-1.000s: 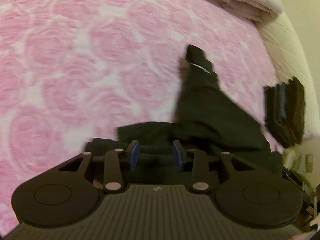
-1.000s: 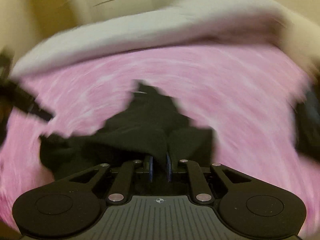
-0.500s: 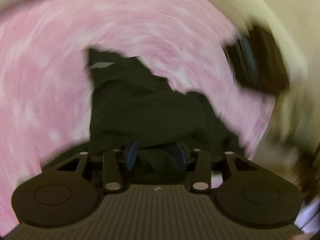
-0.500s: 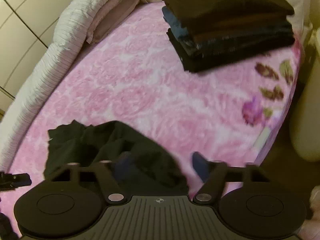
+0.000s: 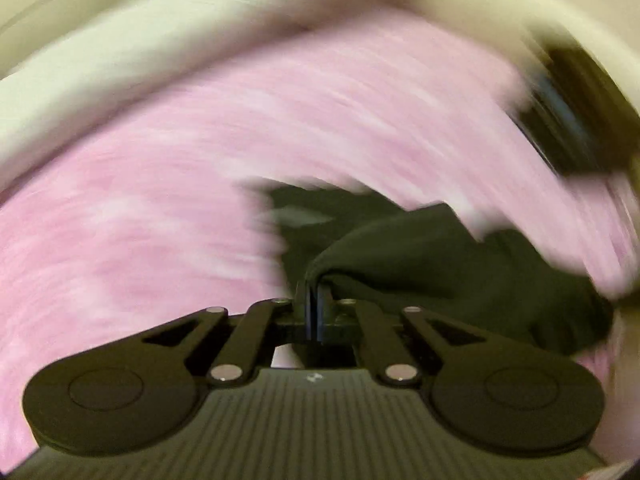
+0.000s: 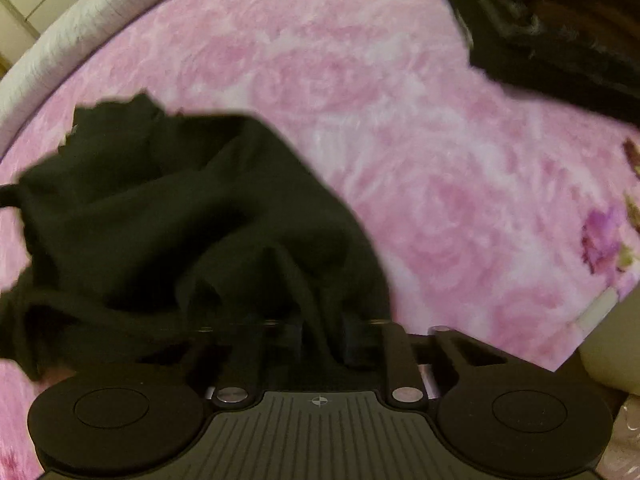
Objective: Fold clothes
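Note:
A black garment (image 5: 440, 264) lies crumpled on a pink rose-patterned blanket (image 5: 160, 200). In the blurred left wrist view my left gripper (image 5: 314, 300) is shut on a raised fold of it, and the cloth trails off to the right. In the right wrist view the same black garment (image 6: 180, 208) is heaped over the left half of the frame and drapes over my right gripper (image 6: 324, 336). Its jaws stand close together with a thick bunch of cloth between them. The fingertips are partly hidden by the fabric.
A stack of dark folded clothes (image 6: 560, 32) sits at the far right of the blanket (image 6: 400, 120); it also shows, blurred, as the stack (image 5: 572, 120) in the left view. Pale rolled bedding (image 6: 80, 28) borders the far side. The bed edge (image 6: 600, 312) falls away at right.
My left gripper went from open over the garment to shut on a fold, and is swinging fast. My right gripper let go, opened wide, then closed on another bunch of cloth.

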The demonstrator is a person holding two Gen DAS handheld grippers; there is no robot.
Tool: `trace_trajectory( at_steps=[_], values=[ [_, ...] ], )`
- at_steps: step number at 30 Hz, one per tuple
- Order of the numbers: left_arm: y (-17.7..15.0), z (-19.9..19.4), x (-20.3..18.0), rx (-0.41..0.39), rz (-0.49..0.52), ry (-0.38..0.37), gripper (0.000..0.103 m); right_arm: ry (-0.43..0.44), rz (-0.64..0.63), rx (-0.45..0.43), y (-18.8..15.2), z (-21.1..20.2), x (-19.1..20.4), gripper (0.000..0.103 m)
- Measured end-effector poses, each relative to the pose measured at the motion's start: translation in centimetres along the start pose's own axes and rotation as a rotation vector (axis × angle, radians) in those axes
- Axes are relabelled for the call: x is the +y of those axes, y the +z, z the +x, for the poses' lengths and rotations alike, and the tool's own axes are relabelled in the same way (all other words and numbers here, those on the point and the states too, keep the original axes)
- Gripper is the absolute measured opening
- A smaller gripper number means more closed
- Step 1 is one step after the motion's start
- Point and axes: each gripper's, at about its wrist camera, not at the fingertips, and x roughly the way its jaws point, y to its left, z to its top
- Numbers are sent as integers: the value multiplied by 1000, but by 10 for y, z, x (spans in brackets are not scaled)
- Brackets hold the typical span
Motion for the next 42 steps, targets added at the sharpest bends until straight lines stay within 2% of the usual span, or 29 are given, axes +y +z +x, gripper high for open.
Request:
trace_trajectory(
  at_steps=[3, 4, 7, 12, 18, 20, 22, 24, 25, 26, 27, 30, 34, 37, 39, 40, 41, 42],
  values=[
    [15, -56, 92, -112, -249, 115, 1, -27, -55, -111, 24, -20, 6, 12],
    [18, -79, 114, -155, -289, 168, 0, -31, -78, -163, 38, -30, 11, 12],
    [28, -146, 153, -278, -304, 348, 0, -29, -139, -335, 85, -62, 31, 12],
    [31, -238, 207, -438, -390, 510, 0, 24, -225, -624, 167, -117, 80, 10],
    [34, -299, 247, -573, -416, 676, 0, 154, -297, -845, 256, -160, 150, 10],
    [34, -302, 265, -571, -426, 728, 1, 163, -331, -887, 276, -169, 174, 10],
    [28, -287, 286, -492, -456, 745, 5, 189, -307, -799, 297, -158, 189, 11],
    [16, -267, 302, -402, -494, 731, 7, 235, -251, -661, 315, -138, 199, 27],
    [3, -254, 303, -361, -517, 699, 8, 277, -213, -568, 317, -124, 199, 52],
    [-10, -241, 304, -320, -539, 666, 11, 303, -204, -502, 308, -109, 198, 71],
    [-23, -228, 305, -279, -562, 634, 15, 322, -205, -447, 294, -96, 198, 74],
    [-77, -184, 288, -143, -643, 520, 19, 384, -189, -256, 246, -50, 197, 74],
    [-147, -127, 252, 21, -791, 336, 19, 478, -91, 98, 146, 25, 202, 74],
    [-181, -99, 226, 102, -858, 224, 19, 542, -15, 365, 70, 82, 206, 74],
    [-195, -86, 216, 132, -861, 176, 19, 551, 36, 445, 25, 107, 213, 74],
    [-200, -82, 214, 136, -868, 157, 19, 545, 58, 446, 11, 115, 216, 71],
    [-204, -80, 214, 136, -878, 140, 19, 536, 78, 435, -1, 122, 218, 60],
    [-208, -78, 214, 135, -888, 124, 19, 527, 97, 424, -12, 129, 221, 58]
  ],
)
